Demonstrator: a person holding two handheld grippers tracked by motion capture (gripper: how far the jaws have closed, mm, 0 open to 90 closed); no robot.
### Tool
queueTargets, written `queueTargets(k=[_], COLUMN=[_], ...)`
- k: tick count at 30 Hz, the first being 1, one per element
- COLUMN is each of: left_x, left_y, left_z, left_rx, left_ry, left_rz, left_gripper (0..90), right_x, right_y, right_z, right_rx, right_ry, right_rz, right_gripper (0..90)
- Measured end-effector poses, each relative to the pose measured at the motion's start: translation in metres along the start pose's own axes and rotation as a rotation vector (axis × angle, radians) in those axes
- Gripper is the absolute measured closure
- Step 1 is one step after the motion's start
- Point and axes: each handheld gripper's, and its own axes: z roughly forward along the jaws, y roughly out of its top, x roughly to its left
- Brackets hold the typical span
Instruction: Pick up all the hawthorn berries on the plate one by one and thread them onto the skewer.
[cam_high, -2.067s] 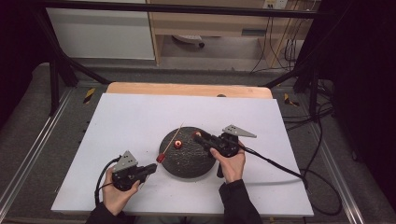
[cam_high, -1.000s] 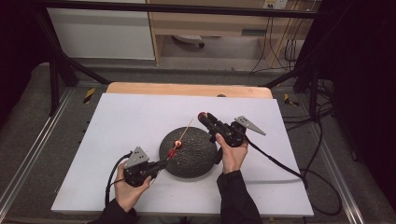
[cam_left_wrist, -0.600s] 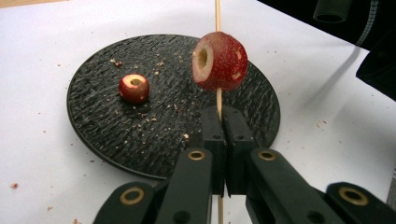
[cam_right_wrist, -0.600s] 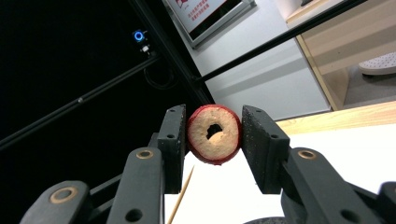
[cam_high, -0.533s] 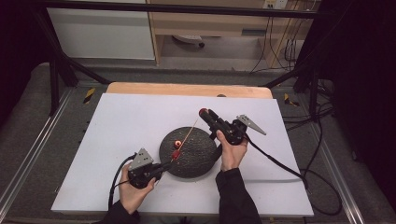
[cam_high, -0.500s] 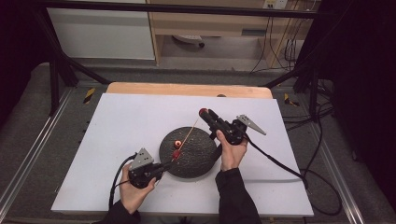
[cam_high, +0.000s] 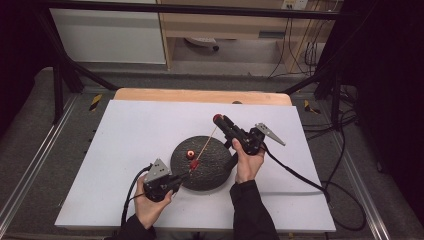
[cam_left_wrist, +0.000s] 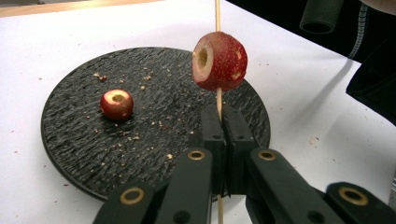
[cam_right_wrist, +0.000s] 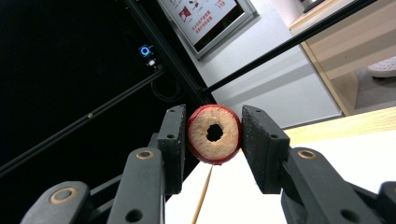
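The left claw (cam_high: 184, 179) sits at the near edge of the dark slate plate (cam_high: 220, 175), jaws pinched tight on a thin wooden skewer (cam_left_wrist: 217, 100), and in the left gripper view the stick runs straight up between the closed pads. Just above those jaws, one red cored fruit (cam_left_wrist: 218, 60) is already threaded on the skewer, its hollowed end facing the camera's left. A second cored fruit (cam_left_wrist: 116, 104) lies loose on the plate, crumbs scattered around it. Over on the far right of the plate, the right claw (cam_high: 220, 120) is raised off the white surface (cam_high: 130, 130), clamped on a third cored fruit (cam_right_wrist: 214, 134), core hole facing the camera. The skewer's tip (cam_right_wrist: 203, 192) shows just below that fruit; whether it touches, the pictures do not tell.
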Motion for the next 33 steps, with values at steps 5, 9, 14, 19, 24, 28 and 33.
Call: queueTargets(k=[5,9,14,19,24,28,33], left_x=[0.000,0.000,-0.001,-0.003,-0.009,-0.012,-0.014], left_y=[-0.001,-0.001,-0.001,0.001,0.004,0.005,0.007], left_z=[0.001,0.000,0.000,0.004,0.008,0.010,0.013], left_rx=[-0.002,-0.016,-0.017,-0.026,-0.037,-0.047,-0.045], left_ry=[0.002,0.007,0.007,0.014,0.034,0.035,0.031], left_rz=[0.000,-0.001,-0.004,-0.024,-0.043,-0.059,-0.086], left_gripper=[88.5,88.5,88.4,88.4,88.5,88.5,88.6], right_x=[0.001,0.001,0.001,0.001,0.001,0.001,0.001], right_y=[-0.001,0.000,-0.001,-0.003,-0.006,-0.007,-0.012], right_z=[-0.001,-0.001,-0.001,0.000,0.001,0.002,0.002], right_rx=[-0.012,-0.011,-0.009,-0.015,-0.039,-0.048,-0.049], right_ry=[0.009,0.012,0.013,0.017,0.014,0.013,0.015], right_rz=[0.009,0.010,0.012,0.024,0.041,0.043,0.053], right_gripper=[61.9,62.0,62.0,62.0,62.0,62.1,62.2])
